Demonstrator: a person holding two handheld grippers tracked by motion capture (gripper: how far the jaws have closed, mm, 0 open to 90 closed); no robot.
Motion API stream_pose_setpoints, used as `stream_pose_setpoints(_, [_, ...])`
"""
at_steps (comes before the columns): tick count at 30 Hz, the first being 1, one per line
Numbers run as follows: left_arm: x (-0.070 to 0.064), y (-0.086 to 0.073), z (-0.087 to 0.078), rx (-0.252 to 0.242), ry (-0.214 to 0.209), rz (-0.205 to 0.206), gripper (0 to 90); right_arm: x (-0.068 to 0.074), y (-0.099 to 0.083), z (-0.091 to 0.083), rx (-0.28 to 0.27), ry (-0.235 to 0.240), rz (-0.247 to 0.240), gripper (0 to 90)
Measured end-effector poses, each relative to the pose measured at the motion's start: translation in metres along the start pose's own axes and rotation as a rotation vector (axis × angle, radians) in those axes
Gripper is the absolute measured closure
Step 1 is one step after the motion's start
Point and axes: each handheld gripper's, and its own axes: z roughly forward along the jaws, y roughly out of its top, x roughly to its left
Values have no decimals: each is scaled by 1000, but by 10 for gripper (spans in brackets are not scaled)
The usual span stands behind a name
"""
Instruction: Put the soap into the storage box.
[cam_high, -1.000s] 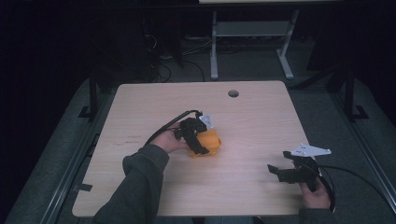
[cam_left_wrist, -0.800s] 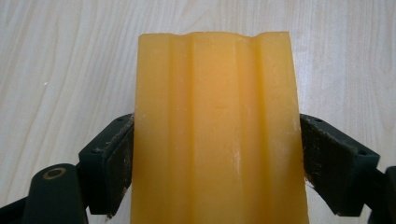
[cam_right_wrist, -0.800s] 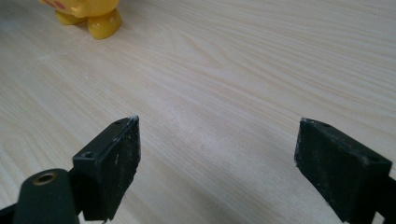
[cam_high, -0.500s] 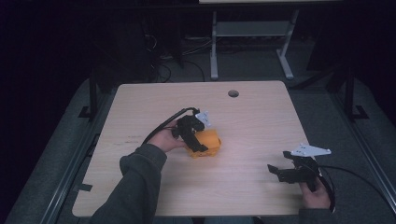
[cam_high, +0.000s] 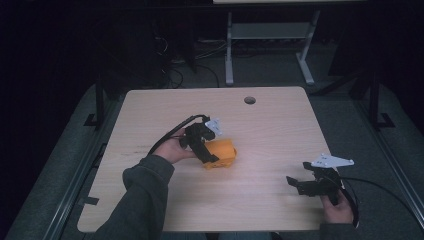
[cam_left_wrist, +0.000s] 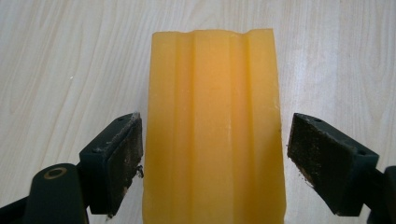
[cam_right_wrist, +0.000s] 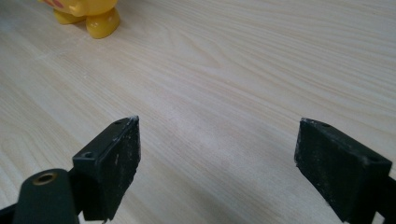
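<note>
Near the table's (cam_high: 150, 210) front right corner, the right gripper (cam_high: 306, 184) is waiting with its jaws spread on nothing, probably parked clear while the other hand works. Farther in, about mid-table and left of centre, the left gripper (cam_left_wrist: 212, 154) is straddling the one orange block (cam_left_wrist: 212, 126) lying flat there, jaws apart, one pad touching its side and the other just off, seemingly lining up a grip. Counting: two grippers, one block.

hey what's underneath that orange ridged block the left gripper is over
The orange ridged block lies flat on the pale wooden table, between the open left gripper jaws. Bare wood shows all around it. Whatever sits directly beneath the block is covered.
</note>
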Motion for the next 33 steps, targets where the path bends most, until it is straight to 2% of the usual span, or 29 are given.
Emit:
stream_pose_setpoints(11, [-5,-5,-10,-20,11,-7,177,2,0,0,1,-2,0,139])
stream_pose_setpoints(18, [-6,-12,-15,-43,11,-31,177,2,1,2,1,-9,-1,139])
stream_pose_setpoints(33, [-13,-21,-28,-47,34,-22,177,5,1,5,12,-12,-1,139])
